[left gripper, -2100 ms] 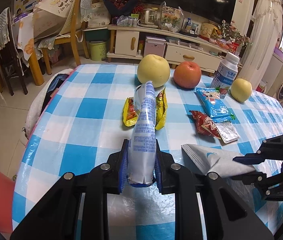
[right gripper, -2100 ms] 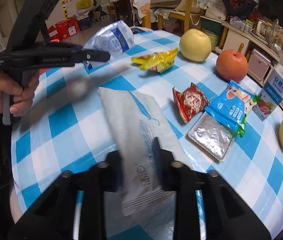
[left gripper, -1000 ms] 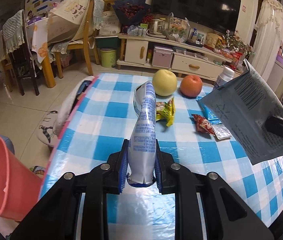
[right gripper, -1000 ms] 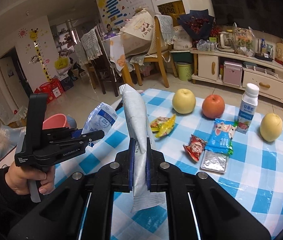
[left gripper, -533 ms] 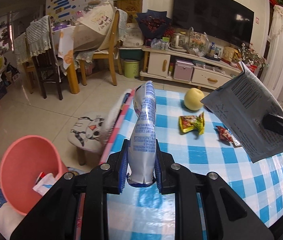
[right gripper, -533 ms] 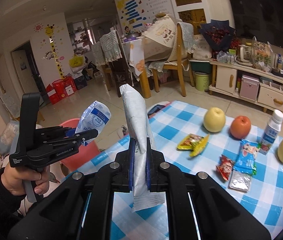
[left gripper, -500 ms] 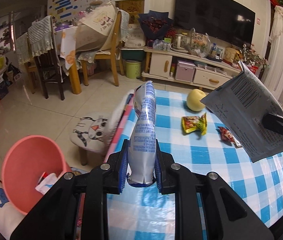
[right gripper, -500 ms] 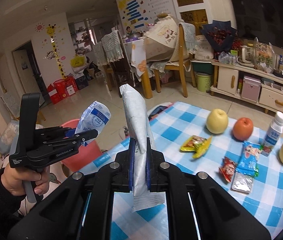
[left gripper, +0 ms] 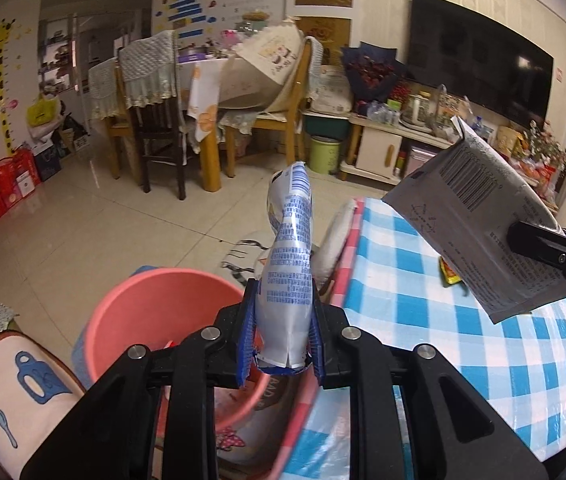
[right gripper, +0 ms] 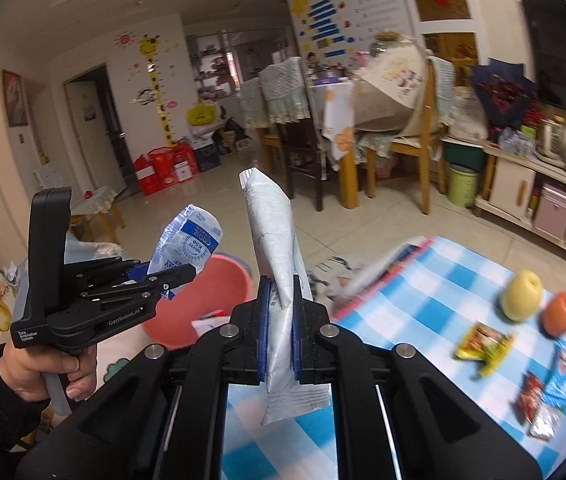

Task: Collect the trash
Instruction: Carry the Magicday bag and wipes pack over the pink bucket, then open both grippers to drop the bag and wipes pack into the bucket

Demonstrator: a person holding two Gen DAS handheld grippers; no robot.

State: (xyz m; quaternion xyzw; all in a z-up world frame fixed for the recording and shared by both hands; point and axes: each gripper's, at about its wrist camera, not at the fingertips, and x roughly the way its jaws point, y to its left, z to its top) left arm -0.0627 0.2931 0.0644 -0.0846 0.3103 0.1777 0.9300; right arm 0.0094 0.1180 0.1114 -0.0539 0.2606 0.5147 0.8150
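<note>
Both grippers swung from checked table to round pink plastic bin [left gripper: 155,312], left gripper [left gripper: 281,344] clamping blue-white foil wrapper [left gripper: 289,264], right gripper [right gripper: 279,328] clamping grey foil pouch [right gripper: 275,240], ready to drop.

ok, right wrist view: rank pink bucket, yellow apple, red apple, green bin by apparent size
1. pink bucket, largest though partly hidden
2. green bin
3. yellow apple
4. red apple

The apples look near alike; blur and differing distance make their order unsure.

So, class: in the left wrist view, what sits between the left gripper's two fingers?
A blue-and-white wrapper is clamped upright between the left gripper's fingers, with the pink bin behind it. The left wrist view shows this.
</note>
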